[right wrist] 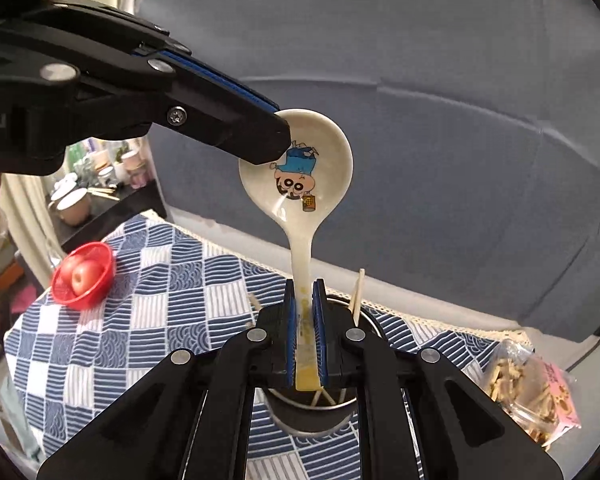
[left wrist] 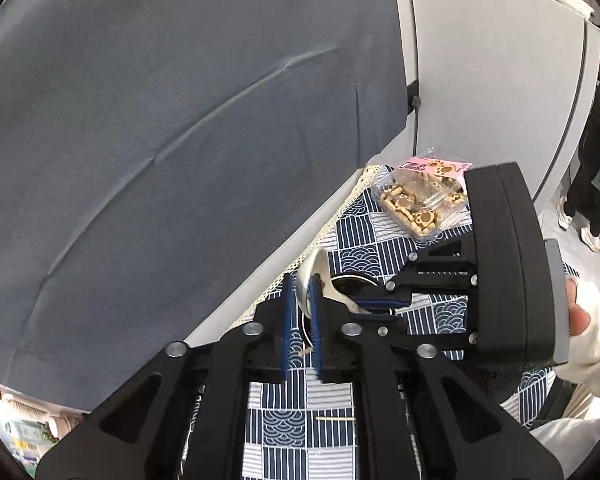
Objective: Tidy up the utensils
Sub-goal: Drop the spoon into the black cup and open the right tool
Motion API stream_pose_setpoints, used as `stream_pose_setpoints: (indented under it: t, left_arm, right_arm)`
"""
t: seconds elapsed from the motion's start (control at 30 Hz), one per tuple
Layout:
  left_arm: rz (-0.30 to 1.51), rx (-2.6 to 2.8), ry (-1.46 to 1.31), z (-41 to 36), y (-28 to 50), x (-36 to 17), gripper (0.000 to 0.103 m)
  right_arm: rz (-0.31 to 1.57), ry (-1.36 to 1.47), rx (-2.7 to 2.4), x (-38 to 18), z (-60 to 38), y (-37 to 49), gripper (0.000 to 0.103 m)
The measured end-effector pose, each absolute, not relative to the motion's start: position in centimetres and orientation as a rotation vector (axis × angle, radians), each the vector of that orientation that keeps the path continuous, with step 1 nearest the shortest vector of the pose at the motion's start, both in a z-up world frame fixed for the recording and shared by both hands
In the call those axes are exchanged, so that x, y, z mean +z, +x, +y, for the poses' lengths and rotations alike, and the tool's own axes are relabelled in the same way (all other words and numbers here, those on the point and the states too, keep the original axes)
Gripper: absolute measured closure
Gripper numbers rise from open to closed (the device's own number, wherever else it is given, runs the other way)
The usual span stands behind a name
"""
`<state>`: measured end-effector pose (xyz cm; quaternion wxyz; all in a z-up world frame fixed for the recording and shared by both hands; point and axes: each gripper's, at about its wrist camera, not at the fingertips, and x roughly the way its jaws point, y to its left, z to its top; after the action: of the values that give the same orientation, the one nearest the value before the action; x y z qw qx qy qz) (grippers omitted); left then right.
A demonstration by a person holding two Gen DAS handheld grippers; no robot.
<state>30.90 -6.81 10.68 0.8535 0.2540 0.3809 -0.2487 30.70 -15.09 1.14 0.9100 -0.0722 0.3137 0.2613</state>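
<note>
We clamp our right gripper on the handle of one white spoon, above one metal cup holding chopsticks. Our left gripper, jaws slightly apart, straddles its bowl rim. Beyond: one red strainer, one snack box.

a lived-in home dining corner

ahead of the right gripper a table wears a blue-and-white patterned tablecloth with a lace edge. to that gripper's left sits a red basket holding a small red fruit; to its right lies a clear pack of biscuits. further left, past the table's end, a dark side shelf carries cups and bowls. beyond the table a grey-blue cloth backdrop hangs, and a person in pale sleeves stands close.
</note>
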Motion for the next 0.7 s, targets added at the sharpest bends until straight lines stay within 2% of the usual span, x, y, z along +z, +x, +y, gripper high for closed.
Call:
stream_pose_setpoints:
  t: [0.03, 0.07, 0.1, 0.13, 0.2, 0.3, 0.37, 0.43, 0.7]
  left_arm:
    - [0.798, -0.520, 0.521, -6.4, 31.2, 10.5, 0.069]
    - [0.790, -0.510, 0.506, -6.1, 31.4, 10.4, 0.053]
    - [0.785, -0.501, 0.484, -5.6, 31.7, 10.3, 0.045]
    - [0.781, -0.487, 0.451, -4.8, 31.8, 10.1, 0.043]
    - [0.783, -0.466, 0.404, -3.7, 32.2, 9.9, 0.030]
    - [0.778, -0.423, 0.344, -2.4, 32.2, 9.4, 0.021]
    - [0.776, -0.389, 0.315, -1.6, 32.0, 9.1, 0.009]
    - [0.778, -0.375, 0.290, -1.1, 31.6, 8.8, 0.009]
    - [0.794, -0.287, 0.248, 0.2, 28.9, 7.9, 0.006]
  right_arm:
    - [0.649, -0.148, 0.539, 0.8, -15.2, 30.7, 0.090]
    - [0.650, -0.155, 0.523, 0.4, -15.5, 30.7, 0.085]
    - [0.653, -0.162, 0.505, 0.1, -15.7, 30.7, 0.066]
    - [0.656, -0.165, 0.488, -0.3, -16.0, 30.5, 0.049]
    - [0.672, -0.152, 0.482, -0.9, -16.7, 30.1, 0.048]
    - [0.684, -0.167, 0.452, -1.3, -17.3, 29.3, 0.037]
    - [0.699, -0.182, 0.438, -1.5, -17.5, 28.7, 0.034]
    - [0.701, -0.195, 0.425, -1.4, -17.6, 28.0, 0.025]
    - [0.745, -0.211, 0.421, -0.3, -18.8, 25.7, 0.018]
